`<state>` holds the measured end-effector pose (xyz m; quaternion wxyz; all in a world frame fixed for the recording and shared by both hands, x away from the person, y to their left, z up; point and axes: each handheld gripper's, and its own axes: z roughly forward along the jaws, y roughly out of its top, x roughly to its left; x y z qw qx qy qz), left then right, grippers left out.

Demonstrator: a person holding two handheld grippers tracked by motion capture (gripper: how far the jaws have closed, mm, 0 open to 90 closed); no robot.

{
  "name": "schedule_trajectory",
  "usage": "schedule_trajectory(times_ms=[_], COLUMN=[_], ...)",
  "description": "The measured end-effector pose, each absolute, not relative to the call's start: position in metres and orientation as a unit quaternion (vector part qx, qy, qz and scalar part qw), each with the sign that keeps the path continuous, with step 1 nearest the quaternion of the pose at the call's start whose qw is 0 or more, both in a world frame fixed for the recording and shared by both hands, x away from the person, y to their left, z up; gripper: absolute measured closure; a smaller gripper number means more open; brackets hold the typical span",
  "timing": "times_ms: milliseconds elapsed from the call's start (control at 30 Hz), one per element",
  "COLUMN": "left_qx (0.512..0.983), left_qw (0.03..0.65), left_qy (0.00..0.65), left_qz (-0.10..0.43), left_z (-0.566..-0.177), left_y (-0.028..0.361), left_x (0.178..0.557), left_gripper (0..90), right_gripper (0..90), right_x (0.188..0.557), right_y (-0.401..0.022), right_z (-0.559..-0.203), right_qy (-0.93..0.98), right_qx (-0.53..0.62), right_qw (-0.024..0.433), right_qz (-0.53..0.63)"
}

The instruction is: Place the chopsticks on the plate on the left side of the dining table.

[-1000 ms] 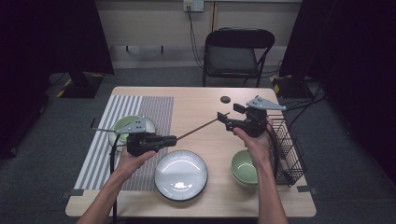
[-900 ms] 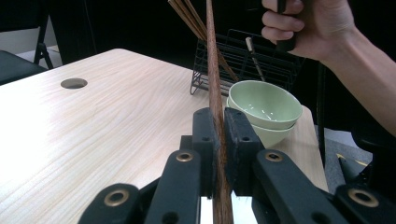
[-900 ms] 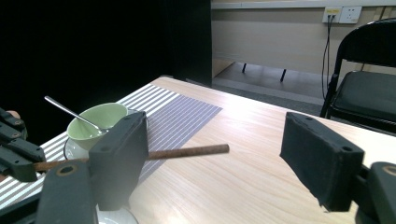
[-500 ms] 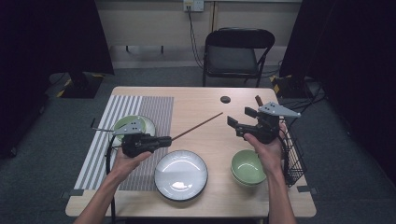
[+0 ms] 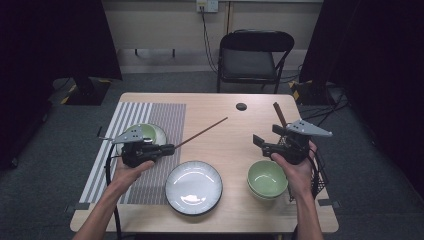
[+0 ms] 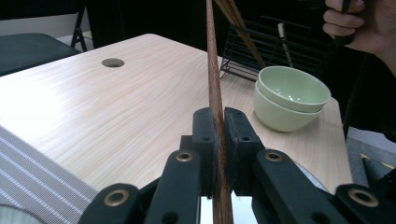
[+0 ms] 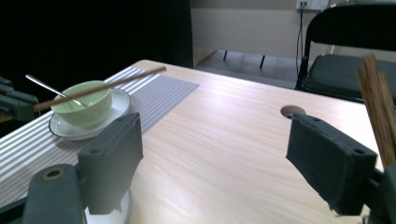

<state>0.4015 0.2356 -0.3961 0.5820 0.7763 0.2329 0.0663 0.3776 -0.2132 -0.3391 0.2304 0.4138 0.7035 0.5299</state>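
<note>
My left gripper is shut on the near end of a brown chopstick, which slants up and right over the table. In the left gripper view the chopstick is pinched between the pads of my left gripper. My right gripper hovers above the stacked green bowls. Its jaws have just been opening. In the right gripper view nothing lies between the wide jaws of my right gripper, and the chopstick is far off.
A white plate lies front centre. A green bowl with a spoon sits on a saucer on the striped placemat. A black wire rack with more chopsticks stands at the right edge. A chair stands behind the table.
My right gripper has left the far tip of the chopstick and drawn back to the right, toward the rack, with wider jaws. The left gripper has shifted slightly left with the chopstick.
</note>
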Motion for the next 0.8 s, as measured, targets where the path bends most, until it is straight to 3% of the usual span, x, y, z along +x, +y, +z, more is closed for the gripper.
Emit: schedule_trajectory(times_ms=[800], left_qx=[0.777], left_qw=[0.542], left_qy=[0.306], left_qz=[0.095], left_z=[-0.430], left_y=[0.300], left_x=[0.385], left_gripper=[83.8], right_gripper=[16.9], right_x=[0.364], right_y=[-0.230], right_z=[-0.341], right_qy=[0.697], right_qx=[0.430], right_qw=[0.242], right_qz=[0.520])
